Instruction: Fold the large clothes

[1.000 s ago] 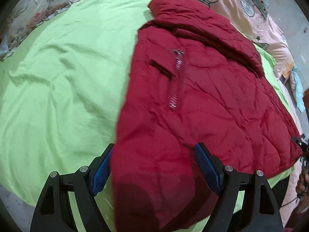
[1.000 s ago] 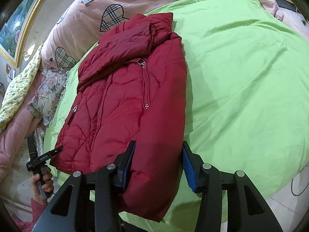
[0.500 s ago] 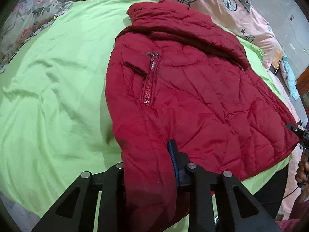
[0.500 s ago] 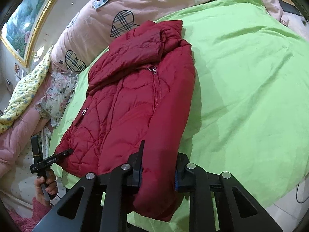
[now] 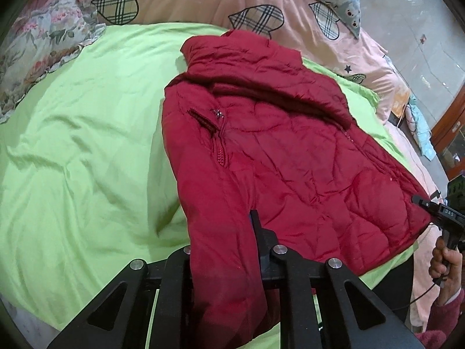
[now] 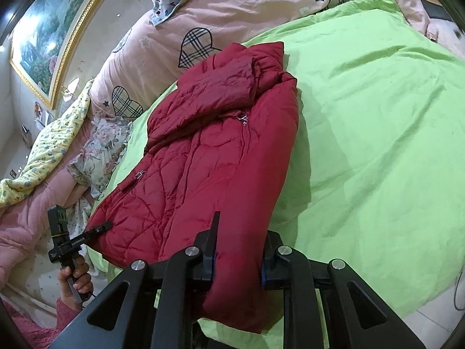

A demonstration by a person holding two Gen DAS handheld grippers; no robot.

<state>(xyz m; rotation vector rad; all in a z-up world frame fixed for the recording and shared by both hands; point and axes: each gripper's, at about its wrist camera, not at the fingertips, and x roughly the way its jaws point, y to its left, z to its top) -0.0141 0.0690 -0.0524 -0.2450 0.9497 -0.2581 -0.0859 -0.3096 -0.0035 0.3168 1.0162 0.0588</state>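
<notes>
On the bed, over a lime-green sheet (image 5: 87, 151), lies a dark red quilted jacket (image 5: 290, 157), partly folded, with one sleeve laid across its chest. Its long axis runs from the hem at the near edge of the bed toward the collar (image 5: 232, 46), which points away at the pink duvet with plaid hearts (image 5: 203, 3) by the headboard end. A zipper (image 5: 221, 148) runs along that same line, its pull near the chest.

In the left wrist view the left gripper (image 5: 223, 250) has its fingers (image 5: 255, 226) brought together on the near hem corner of the jacket; red fabric fills the gap between them and drapes over the frame toward the camera. In the right wrist view the right gripper (image 6: 238, 250) is likewise clamped on the opposite hem corner, its fingers (image 6: 213, 232) pressing a thick fold of the padded cloth that hangs down past them.

Each camera also catches the other gripper at the far hem corner, held in a person's hand (image 6: 75, 276), with a dark pink fuzzy sleeve (image 6: 37, 322) below it. A floral pillow (image 5: 37, 43) sits at the sheet's far edge, and a gold-framed painting (image 6: 49, 37) hangs on the wall.
</notes>
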